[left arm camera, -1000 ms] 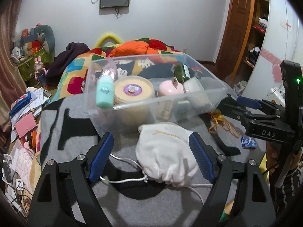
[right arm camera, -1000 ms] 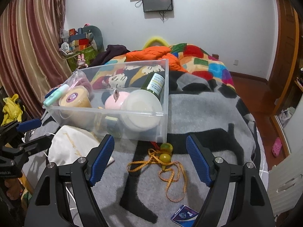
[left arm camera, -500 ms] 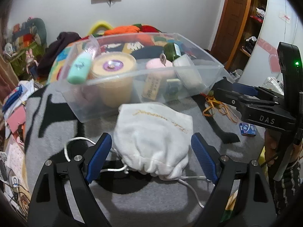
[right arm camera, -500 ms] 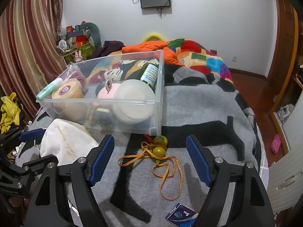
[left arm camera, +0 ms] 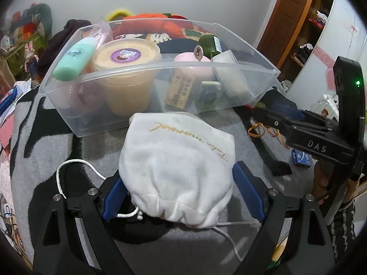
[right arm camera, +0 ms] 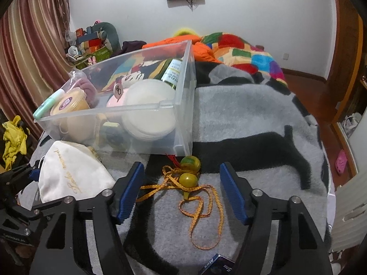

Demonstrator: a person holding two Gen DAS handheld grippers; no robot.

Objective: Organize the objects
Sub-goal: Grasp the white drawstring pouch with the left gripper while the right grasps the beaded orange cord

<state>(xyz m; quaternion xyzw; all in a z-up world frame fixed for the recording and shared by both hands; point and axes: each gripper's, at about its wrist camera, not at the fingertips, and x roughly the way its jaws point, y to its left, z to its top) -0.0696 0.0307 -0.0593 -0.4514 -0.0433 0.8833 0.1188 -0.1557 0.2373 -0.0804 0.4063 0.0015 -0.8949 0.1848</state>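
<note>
White drawstring pouch on grey blanket, before clear bin

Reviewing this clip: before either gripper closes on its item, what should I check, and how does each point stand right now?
1. White drawstring pouch lies between the left gripper fingers: ok.
2. Left pads gripping the pouch: cannot tell; its jaws have just been opening and the cloth bulges against both pads.
3. Pouch cord clear of the left finger: not ok, it runs beside it.
4. Yellow-green beads sit between the right gripper fingers: ok; jaws just closing, not touching.
5. Orange cord fully gathered: not ok, loops trail toward the camera.
6. Room in the clear bin: ok, far half bare.
</note>
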